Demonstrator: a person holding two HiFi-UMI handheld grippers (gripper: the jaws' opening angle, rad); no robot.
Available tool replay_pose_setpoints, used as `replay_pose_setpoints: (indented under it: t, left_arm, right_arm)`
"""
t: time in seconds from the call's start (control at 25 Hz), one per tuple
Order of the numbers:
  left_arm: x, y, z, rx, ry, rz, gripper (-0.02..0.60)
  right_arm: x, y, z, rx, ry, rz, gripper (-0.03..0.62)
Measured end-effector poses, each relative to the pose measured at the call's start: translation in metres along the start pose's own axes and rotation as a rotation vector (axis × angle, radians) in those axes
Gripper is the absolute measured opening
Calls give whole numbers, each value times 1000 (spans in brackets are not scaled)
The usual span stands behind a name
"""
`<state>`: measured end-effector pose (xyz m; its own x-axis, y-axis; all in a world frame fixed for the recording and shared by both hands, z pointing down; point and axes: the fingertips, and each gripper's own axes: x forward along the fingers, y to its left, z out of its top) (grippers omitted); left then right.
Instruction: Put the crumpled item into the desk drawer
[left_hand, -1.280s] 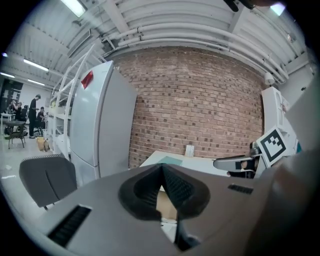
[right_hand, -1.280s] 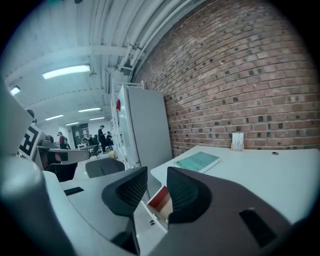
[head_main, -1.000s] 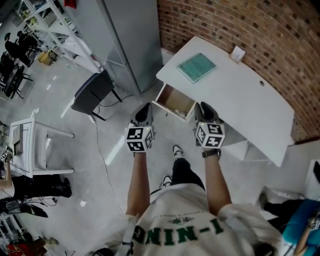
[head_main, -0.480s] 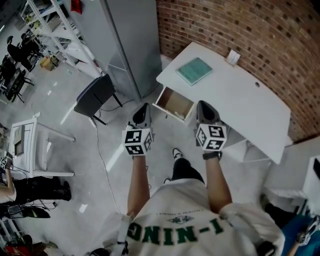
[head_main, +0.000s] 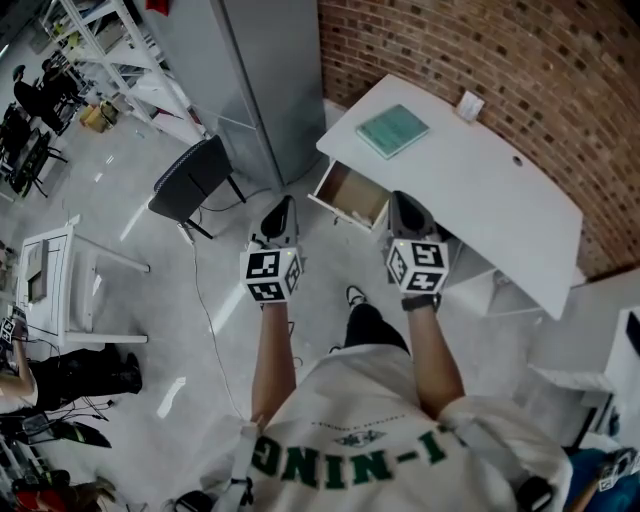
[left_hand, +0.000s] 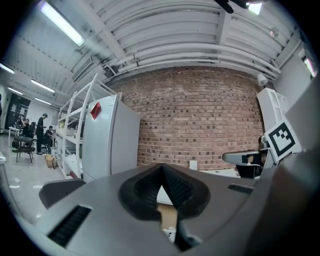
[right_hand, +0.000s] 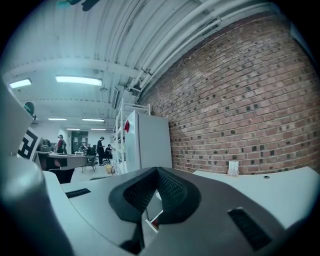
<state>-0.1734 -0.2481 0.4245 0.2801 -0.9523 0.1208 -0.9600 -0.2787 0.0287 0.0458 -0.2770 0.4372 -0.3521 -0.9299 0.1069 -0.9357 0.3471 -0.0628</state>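
Fingers on your left gripper (head_main: 282, 208) meet, empty; your right gripper's (head_main: 404, 203) have just closed on nothing, covering one corner of the open drawer (head_main: 350, 195) beyond them.

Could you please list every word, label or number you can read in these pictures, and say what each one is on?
"NIN-I": large green letters on the person's shirt, as they appear from above; a rounded letter before them is partly hidden.
Small print above those letters: too small to read.
Nothing legible on the red tag in the background, the white card on the desk, or the green book.
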Motion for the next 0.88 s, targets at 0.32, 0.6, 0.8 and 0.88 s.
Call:
replay_pose_setpoints:
  t: [0.32, 0.6, 0.8, 0.88]
  left_arm:
    - [-6, 10, -4, 1, -5, -4, -6]
    - [-10, 21, 2, 6, -2, 0, -6]
    - [-9, 21, 2, -4, -13, -2, -6]
    - [-5, 18, 0, -3, -9, -5, -6]
  right_arm:
    - [3, 20, 0, -19, -2, 21, 3]
    - [12, 36, 2, -14, 11, 31, 2]
    - [18, 41, -2, -17, 26, 44, 2]
    - [20, 39, -2, -29, 30, 49, 2]
